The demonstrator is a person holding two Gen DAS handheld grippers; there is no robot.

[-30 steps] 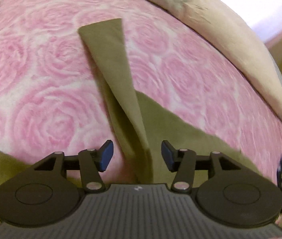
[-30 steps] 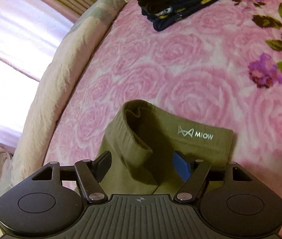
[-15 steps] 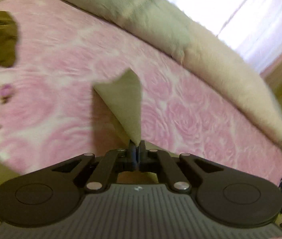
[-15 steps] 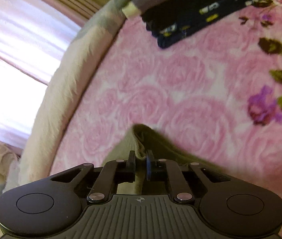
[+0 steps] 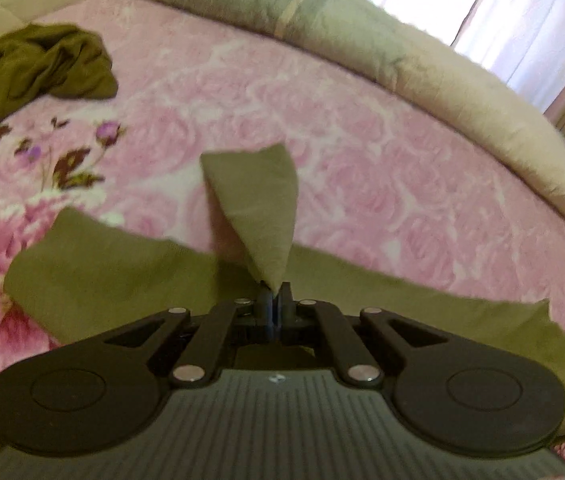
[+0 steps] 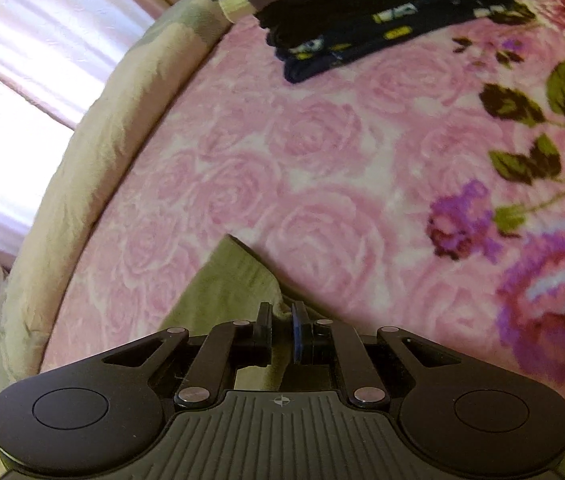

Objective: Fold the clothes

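Pinching the olive garment over the pink bed: left gripper jaws clamped on a raised corner, right gripper jaws nipping a thicker fold (hem, probably). Risking slippage from the thin left pinch, skewing the fold.

Olive-green garment spread flat on the pink rose bedspread, one corner lifted into a pointed flap; another edge bunched and raised. Second olive garment crumpled at far left. Dark folded stack near the pillows.
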